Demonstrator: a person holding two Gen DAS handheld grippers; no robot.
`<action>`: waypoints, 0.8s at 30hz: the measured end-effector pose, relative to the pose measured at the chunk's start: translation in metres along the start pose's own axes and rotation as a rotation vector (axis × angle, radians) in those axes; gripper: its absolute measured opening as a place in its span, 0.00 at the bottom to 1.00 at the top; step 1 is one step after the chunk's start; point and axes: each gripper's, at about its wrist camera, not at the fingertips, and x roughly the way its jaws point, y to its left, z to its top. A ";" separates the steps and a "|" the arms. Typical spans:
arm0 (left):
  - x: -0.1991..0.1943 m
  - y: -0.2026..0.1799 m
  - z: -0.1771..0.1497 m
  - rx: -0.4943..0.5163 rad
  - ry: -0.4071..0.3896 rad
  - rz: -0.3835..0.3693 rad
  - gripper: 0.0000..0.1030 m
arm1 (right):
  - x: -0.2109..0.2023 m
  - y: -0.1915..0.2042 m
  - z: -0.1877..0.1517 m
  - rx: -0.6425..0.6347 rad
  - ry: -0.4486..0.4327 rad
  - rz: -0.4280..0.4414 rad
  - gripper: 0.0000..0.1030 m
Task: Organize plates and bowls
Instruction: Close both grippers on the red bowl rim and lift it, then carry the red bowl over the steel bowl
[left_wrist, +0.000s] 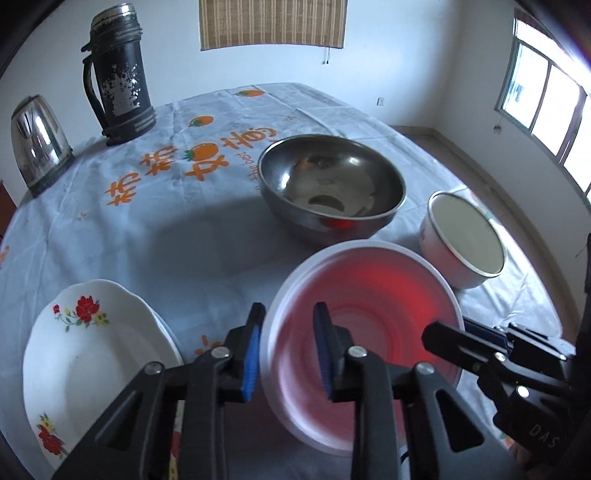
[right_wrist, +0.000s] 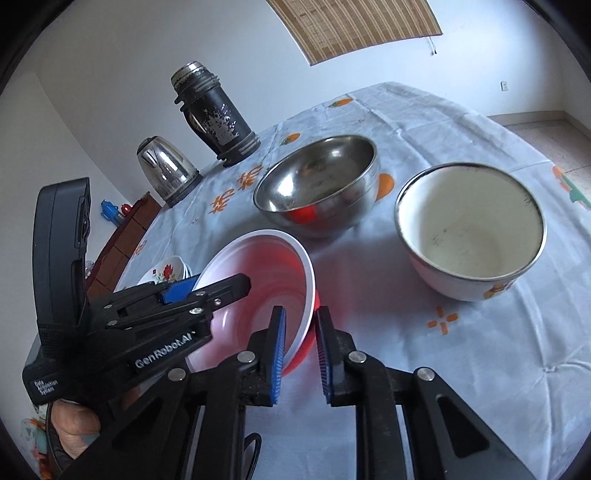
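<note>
A red plastic bowl with a white inside (left_wrist: 365, 314) (right_wrist: 266, 280) is held just above the cloth. My left gripper (left_wrist: 286, 350) is shut on its near-left rim, one finger inside, one outside. My right gripper (right_wrist: 301, 347) is shut on its right rim; it also shows in the left wrist view (left_wrist: 461, 343). A steel bowl (left_wrist: 332, 184) (right_wrist: 317, 184) stands behind it. A white enamel bowl (left_wrist: 461, 240) (right_wrist: 469, 229) stands to the right. White flowered plates (left_wrist: 92, 365) (right_wrist: 166, 273) are stacked at the left.
A black thermos (left_wrist: 118, 74) (right_wrist: 218, 114) and a steel kettle (left_wrist: 37, 144) (right_wrist: 166, 173) stand at the far left of the table (left_wrist: 166, 240). A window (left_wrist: 546, 107) is on the right wall.
</note>
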 end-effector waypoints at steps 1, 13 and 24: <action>-0.002 0.001 0.001 -0.011 -0.004 -0.016 0.20 | -0.003 -0.002 0.001 0.005 -0.007 0.006 0.17; -0.023 -0.010 0.051 -0.027 -0.132 0.028 0.18 | -0.030 0.007 0.061 -0.029 -0.139 0.017 0.17; -0.002 -0.015 0.087 -0.050 -0.176 0.074 0.18 | -0.011 -0.010 0.093 -0.020 -0.188 0.011 0.17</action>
